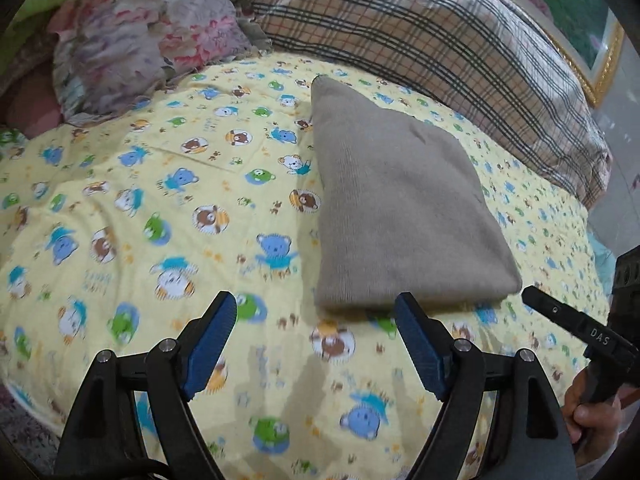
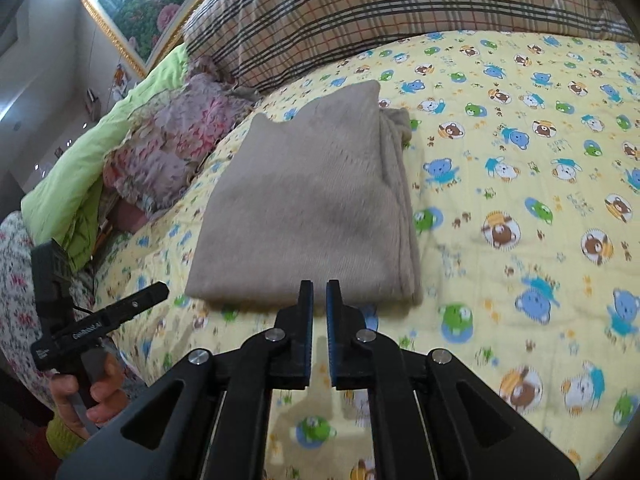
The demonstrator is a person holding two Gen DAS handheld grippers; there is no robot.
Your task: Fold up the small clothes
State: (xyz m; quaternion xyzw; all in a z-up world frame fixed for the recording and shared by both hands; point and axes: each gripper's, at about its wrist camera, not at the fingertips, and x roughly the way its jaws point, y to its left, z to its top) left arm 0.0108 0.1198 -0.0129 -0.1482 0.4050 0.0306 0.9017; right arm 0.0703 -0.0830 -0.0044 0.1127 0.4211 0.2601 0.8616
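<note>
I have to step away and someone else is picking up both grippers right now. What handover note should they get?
Left gripper: open, empty, held just short of the garment's near edge.
Right gripper: fingers nearly closed, a thin gap showing, nothing between them, also at the near edge.
The taupe knit garment lies folded into a compact rectangle on the bear-print sheet, layered edges on its right.
Done: the fold looks complete.
Left: probably only tidying those edges; no other small clothes in view.

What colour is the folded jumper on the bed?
The folded jumper is plain greyish-beige, with no pattern. It shows best in the right wrist view.
</note>
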